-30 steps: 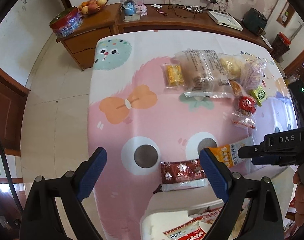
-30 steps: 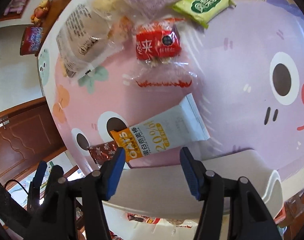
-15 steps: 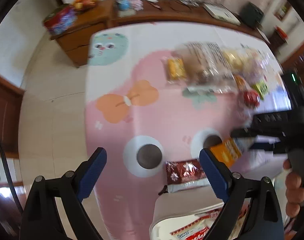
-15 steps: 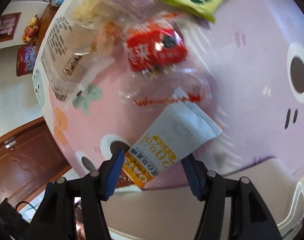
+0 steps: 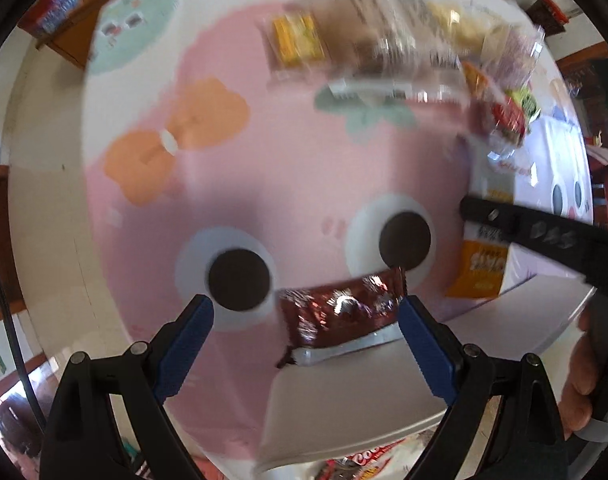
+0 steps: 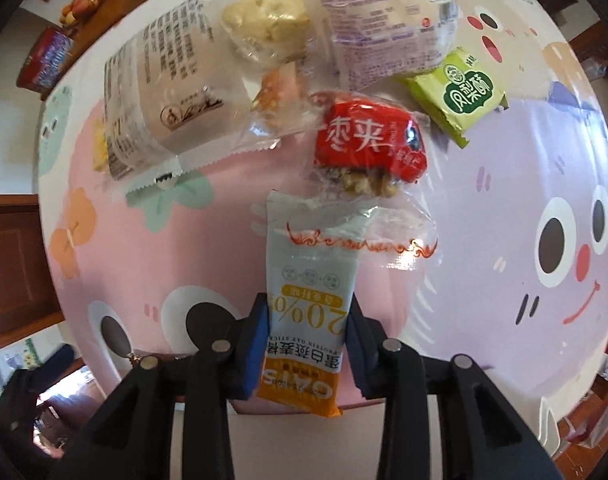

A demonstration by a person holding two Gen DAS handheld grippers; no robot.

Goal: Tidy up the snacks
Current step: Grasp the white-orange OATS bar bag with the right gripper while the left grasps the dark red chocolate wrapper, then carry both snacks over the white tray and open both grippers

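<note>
My right gripper [image 6: 308, 344] is shut on the pale blue and orange oat bar [image 6: 308, 312]; the bar's far end lies under a clear wrapper with a red-labelled snack [image 6: 370, 146]. The bar [image 5: 480, 268] and the right gripper also show at the right of the left wrist view. My left gripper [image 5: 304, 340] is open, its fingers on either side of a dark red shiny snack packet [image 5: 340, 316] that lies at the table's near edge. A white bin's rim [image 5: 344, 400] sits just below, with more snacks inside.
A pile of snacks lies further back: a large bread bag [image 6: 160, 96], a pale cake [image 6: 264, 28], a purple-printed bag [image 6: 384, 20], a green packet [image 6: 464, 92] and a yellow packet [image 5: 296, 40]. A wooden sideboard with a fruit bowl [image 6: 84, 4] stands behind.
My right gripper has closed on the oat bar, which has turned end-on between the fingers. My left gripper has moved forward and down over the dark red packet.
</note>
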